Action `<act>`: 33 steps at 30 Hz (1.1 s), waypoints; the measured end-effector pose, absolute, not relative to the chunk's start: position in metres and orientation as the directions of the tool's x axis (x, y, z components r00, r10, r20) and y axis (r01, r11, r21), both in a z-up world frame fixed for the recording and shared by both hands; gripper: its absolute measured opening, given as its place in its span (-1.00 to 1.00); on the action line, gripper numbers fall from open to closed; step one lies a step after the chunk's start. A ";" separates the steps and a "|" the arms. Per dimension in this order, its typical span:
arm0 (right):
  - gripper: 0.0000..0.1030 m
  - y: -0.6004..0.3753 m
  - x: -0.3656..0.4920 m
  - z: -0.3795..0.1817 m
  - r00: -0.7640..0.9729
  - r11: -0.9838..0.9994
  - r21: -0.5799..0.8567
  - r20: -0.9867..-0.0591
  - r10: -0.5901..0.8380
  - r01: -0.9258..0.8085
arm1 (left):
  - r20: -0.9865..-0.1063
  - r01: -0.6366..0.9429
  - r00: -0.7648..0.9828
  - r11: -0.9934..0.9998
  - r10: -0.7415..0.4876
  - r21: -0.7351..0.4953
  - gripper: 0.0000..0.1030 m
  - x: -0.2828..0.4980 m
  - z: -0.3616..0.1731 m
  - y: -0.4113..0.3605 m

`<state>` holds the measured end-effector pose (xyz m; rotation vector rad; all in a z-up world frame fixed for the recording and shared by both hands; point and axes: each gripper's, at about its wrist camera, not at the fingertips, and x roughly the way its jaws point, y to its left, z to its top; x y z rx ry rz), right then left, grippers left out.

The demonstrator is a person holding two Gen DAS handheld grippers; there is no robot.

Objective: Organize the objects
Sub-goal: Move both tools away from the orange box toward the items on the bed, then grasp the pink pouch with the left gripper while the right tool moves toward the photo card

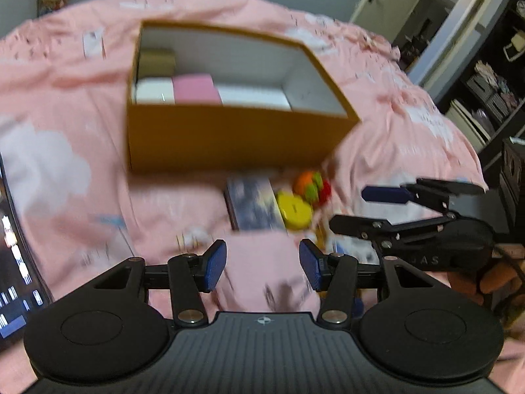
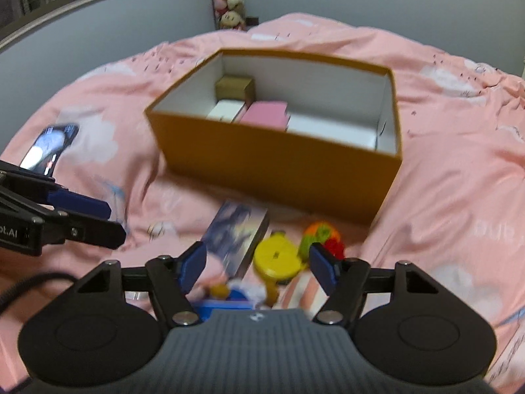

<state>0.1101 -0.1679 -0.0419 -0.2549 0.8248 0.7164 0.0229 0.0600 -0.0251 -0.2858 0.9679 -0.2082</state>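
Where the pink bedspread [image 2: 443, 170] is spread, an open orange box [image 2: 282, 167] is set, white inside. Within it, along its left part, a white box [image 2: 226, 111], a pink box [image 2: 265, 116] and a brown box [image 2: 234, 88] are lodged. In front of the box, a picture-printed flat box [image 2: 234, 233], a yellow round item [image 2: 277, 257] and an orange-green-red toy [image 2: 323, 234], perhaps knitted, are laid close together. The left gripper [image 1: 262, 264] is held partly open over bare bedspread, nothing between its pads. The right gripper [image 2: 257, 264] is held open above the yellow item, gripping nothing. A phone [image 2: 49, 147] is seen at left.
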 end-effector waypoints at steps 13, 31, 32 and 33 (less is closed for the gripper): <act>0.05 -0.177 0.090 -0.055 0.416 0.735 0.067 -0.788 0.454 -0.674 | -0.826 0.109 0.438 0.933 -0.356 -0.344 0.43 0.000 -0.048 0.047; -0.01 -0.165 0.087 -0.046 0.424 0.686 0.022 -0.772 0.474 -0.727 | -0.770 0.119 0.575 0.959 -0.277 -0.256 0.27 0.016 -0.025 0.039; -0.01 -0.163 0.088 -0.045 0.426 0.684 0.020 -0.770 0.476 -0.729 | -0.759 0.120 0.590 0.960 -0.275 -0.254 0.27 0.021 -0.022 0.038; -0.01 -0.162 0.089 -0.044 0.426 0.681 0.017 -0.768 0.478 -0.732 | -0.750 0.120 0.603 0.960 -0.272 -0.252 0.27 0.025 -0.020 0.038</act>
